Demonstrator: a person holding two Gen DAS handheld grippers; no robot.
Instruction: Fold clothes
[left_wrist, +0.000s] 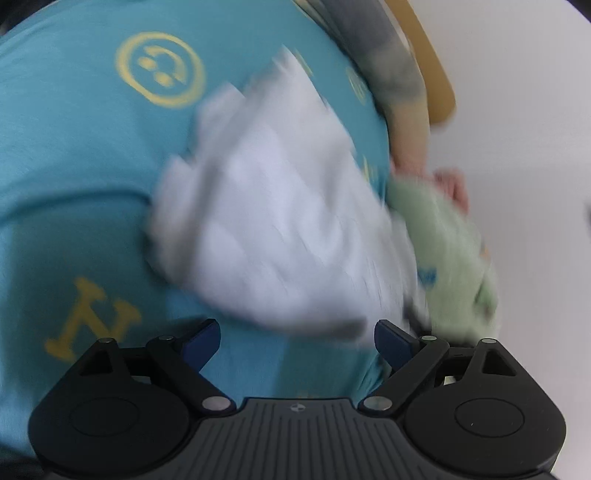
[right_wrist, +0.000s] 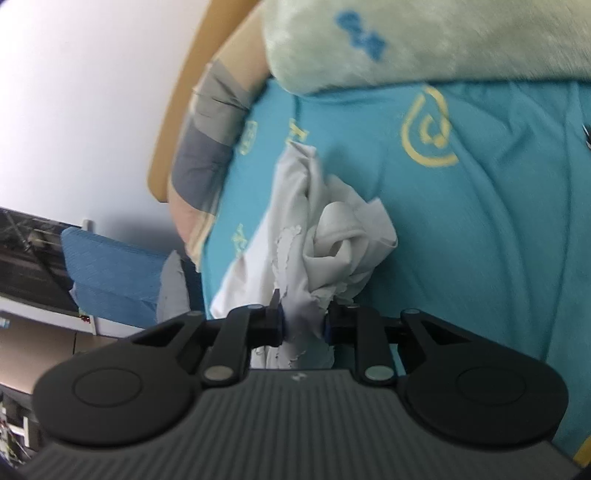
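Observation:
A crumpled white garment hangs bunched in front of a person's teal printed shirt. My right gripper is shut on the lower edge of the white garment. In the left wrist view the same white garment is blurred by motion, just ahead of my left gripper. The left gripper is open and holds nothing. The teal shirt fills the background there.
A pale green fuzzy cloth is at the right of the left wrist view, held by a hand; it also shows at the top of the right wrist view. A forearm in a grey sleeve and a blue chair are left.

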